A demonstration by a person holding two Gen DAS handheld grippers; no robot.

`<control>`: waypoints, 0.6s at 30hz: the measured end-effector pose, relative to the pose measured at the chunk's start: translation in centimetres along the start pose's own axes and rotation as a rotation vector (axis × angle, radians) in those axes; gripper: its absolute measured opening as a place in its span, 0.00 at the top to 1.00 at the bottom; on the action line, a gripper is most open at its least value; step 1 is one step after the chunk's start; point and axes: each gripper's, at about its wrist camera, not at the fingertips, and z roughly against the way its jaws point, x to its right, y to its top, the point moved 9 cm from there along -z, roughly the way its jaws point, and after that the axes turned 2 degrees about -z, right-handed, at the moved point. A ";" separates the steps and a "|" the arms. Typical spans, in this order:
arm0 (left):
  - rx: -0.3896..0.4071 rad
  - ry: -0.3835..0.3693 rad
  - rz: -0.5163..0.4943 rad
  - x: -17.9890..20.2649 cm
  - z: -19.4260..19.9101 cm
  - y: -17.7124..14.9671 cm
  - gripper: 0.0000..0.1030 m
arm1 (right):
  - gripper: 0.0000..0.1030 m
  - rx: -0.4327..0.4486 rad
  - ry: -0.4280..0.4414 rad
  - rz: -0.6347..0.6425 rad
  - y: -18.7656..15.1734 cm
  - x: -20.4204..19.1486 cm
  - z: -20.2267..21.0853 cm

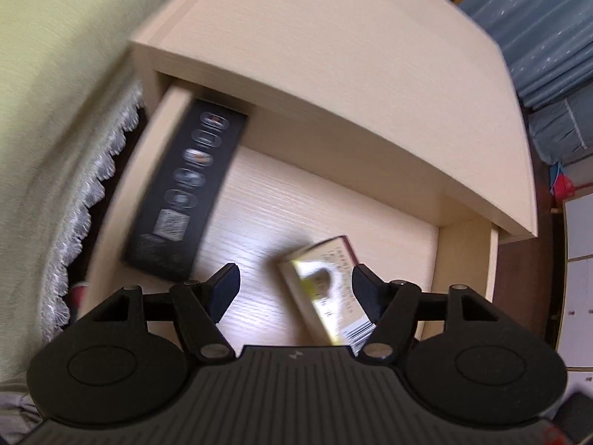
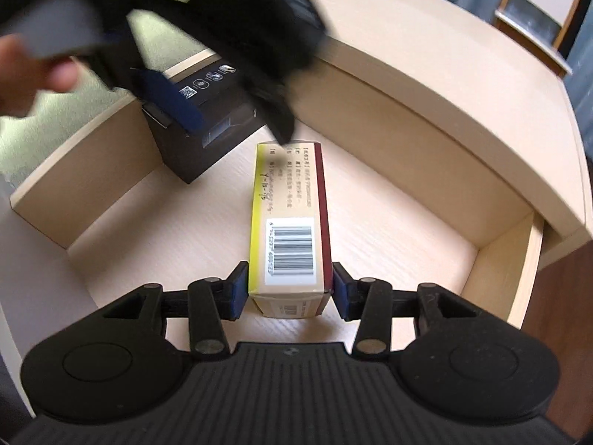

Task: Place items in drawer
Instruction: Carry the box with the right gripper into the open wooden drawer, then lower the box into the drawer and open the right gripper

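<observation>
Drawer (image 2: 500,259) pulled out from under a pale wooden counter (image 2: 444,85), seen from both wrist cameras. The right hand-held gripper (image 2: 289,289) straddles one yellow-and-maroon carton (image 2: 289,215) that lies flat on the drawer floor, barcode face up. Its left blue pad touches the carton's yellow side; a thin gap shows at the right pad, so whether the grip is firm or just loosened cannot be told. The carton's near end is partly cut off by the gripper body, and its far end is overlapped by a blurred dark finger of the other tool.

The left hand-held gripper (image 1: 294,289) hangs above the drawer with its fingers spread wide and nothing between them. In the right wrist view it appears (image 2: 222,118) as a large, motion-smeared black mass at upper left, one blue pad legible, with part of a person's hand (image 2: 26,70) at the frame edge.

Two items lie in the drawer. The second, a long black box (image 1: 181,193), rests along the drawer's left wall and reaches back beneath the counter, where its far end is hidden. Six printed emblems run down its top; their content is too blurred to read. In the left wrist view the carton (image 1: 322,289) is streaked by motion and glare, its print unreadable.

Beyond the drawer's left wall, pale green fabric with a white fringe (image 1: 74,222) borders the frame.
</observation>
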 end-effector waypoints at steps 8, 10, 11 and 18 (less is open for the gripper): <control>0.048 -0.008 0.023 -3.9 4.0 -3.2 0.34 | 0.43 0.007 0.019 0.028 0.1 0.2 1.9; 0.042 -0.009 0.025 -4.0 4.0 -3.3 0.34 | 0.43 0.000 0.013 0.058 -0.2 0.3 2.4; 0.041 -0.008 0.024 -4.1 4.0 -3.8 0.34 | 0.45 -0.005 0.010 0.073 -0.5 0.2 2.7; 0.042 -0.012 0.016 -4.4 1.6 -1.8 0.34 | 0.84 -0.053 -0.010 0.141 -2.0 0.7 3.0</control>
